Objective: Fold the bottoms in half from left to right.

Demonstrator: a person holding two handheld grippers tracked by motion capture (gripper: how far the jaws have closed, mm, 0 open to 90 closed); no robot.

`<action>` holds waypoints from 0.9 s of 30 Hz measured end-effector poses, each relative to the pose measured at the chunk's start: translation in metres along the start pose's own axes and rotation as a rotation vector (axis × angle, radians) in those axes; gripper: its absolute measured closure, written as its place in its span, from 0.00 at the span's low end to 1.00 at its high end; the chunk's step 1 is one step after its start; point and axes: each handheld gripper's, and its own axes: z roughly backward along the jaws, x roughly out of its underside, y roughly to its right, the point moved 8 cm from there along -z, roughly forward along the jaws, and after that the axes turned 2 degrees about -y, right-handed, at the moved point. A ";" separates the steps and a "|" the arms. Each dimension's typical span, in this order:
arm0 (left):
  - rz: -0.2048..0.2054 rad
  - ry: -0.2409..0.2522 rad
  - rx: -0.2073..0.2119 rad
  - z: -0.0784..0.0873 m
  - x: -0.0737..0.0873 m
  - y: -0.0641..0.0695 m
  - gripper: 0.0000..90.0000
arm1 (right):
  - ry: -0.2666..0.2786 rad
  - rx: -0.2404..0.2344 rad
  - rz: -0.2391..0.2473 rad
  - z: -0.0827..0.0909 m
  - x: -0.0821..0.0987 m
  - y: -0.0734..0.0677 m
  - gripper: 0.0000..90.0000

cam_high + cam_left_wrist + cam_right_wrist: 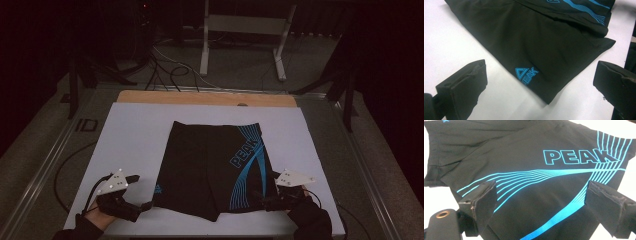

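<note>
The black shorts (pixel 212 167) lie spread flat in the middle of the white sheet (pixel 135 135), waistband toward the far edge and both leg hems toward me. The leg on my right carries the blue word PEAK (pixel 246 152) with a fan of thin blue stripes sweeping down to its hem; the leg on my left bears a small blue triangle logo (pixel 158 189) close to its hem. In the left gripper view that logo (pixel 526 74) sits between my jaws but farther off, and the hem corner of the shorts (pixel 544 45) lies on bare sheet (pixel 449 50). My left gripper (pixel 143 195) rests just beside the left leg hem, jaws spread wide, nothing between the pads, which stand clear of the cloth. My right gripper (pixel 264 192) is at the outer edge of the right leg near its hem, jaws likewise wide apart; in the right gripper view the striped cloth (pixel 536 185) runs between and under them, yet the pads do not press on it. The sheet covers a wooden tabletop (pixel 200 97), whose far strip stays bare, with cables (pixel 170 67) and a white frame (pixel 245 35) on the floor beyond.
</note>
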 end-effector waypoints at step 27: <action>-0.048 0.014 0.087 0.005 -0.022 0.020 0.00 | 0.040 -0.028 0.008 0.019 -0.024 -0.009 0.12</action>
